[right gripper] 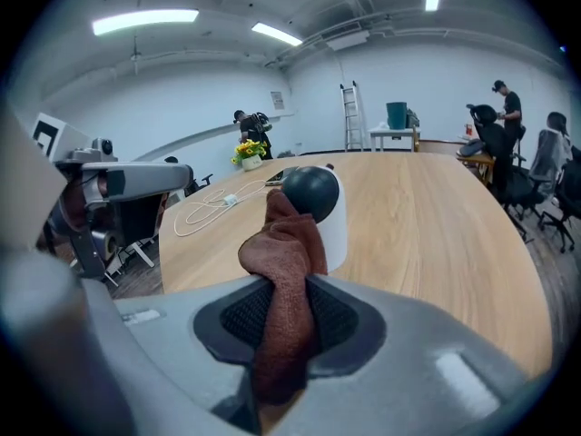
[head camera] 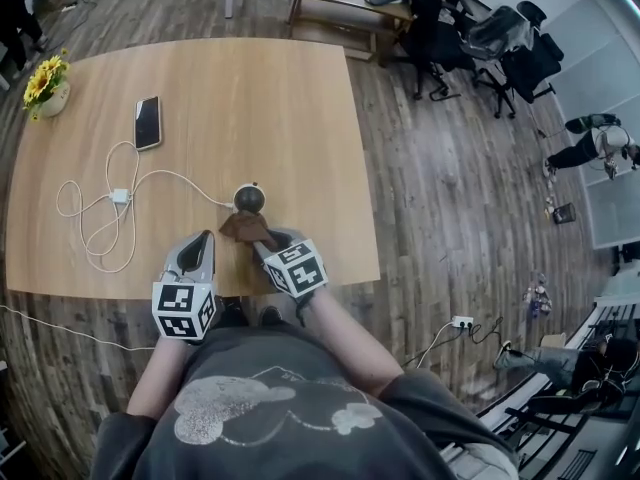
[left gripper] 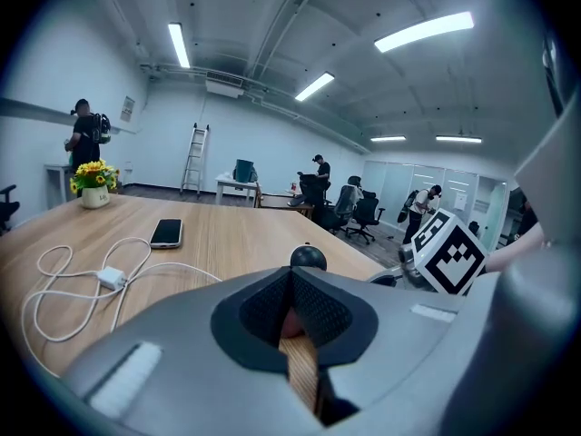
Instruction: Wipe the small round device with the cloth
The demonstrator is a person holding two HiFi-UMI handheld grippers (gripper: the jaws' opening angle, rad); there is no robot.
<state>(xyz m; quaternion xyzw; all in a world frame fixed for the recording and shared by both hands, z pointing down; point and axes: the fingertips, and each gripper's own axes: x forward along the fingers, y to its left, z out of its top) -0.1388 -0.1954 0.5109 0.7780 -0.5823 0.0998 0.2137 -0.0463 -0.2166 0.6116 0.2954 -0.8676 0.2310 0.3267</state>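
Observation:
The small round device (head camera: 248, 199), a white body with a dark dome, stands on the wooden table (head camera: 300, 108) near its front edge. My right gripper (head camera: 266, 245) is shut on a brown cloth (head camera: 245, 227) whose free end lies against the device's near side. In the right gripper view the cloth (right gripper: 287, 243) bunches up in front of the device (right gripper: 315, 198), out of the shut right gripper (right gripper: 281, 321). My left gripper (head camera: 197, 251) sits just left of it, shut and holding nothing. From the left gripper (left gripper: 292, 312) the device (left gripper: 308, 257) shows just ahead.
A white cable with a charger block (head camera: 120, 196) loops across the table's left half and runs to the device. A black phone (head camera: 147, 122) lies farther back. A pot of yellow flowers (head camera: 45, 86) stands at the left edge. Office chairs (head camera: 440, 28) stand beyond the table.

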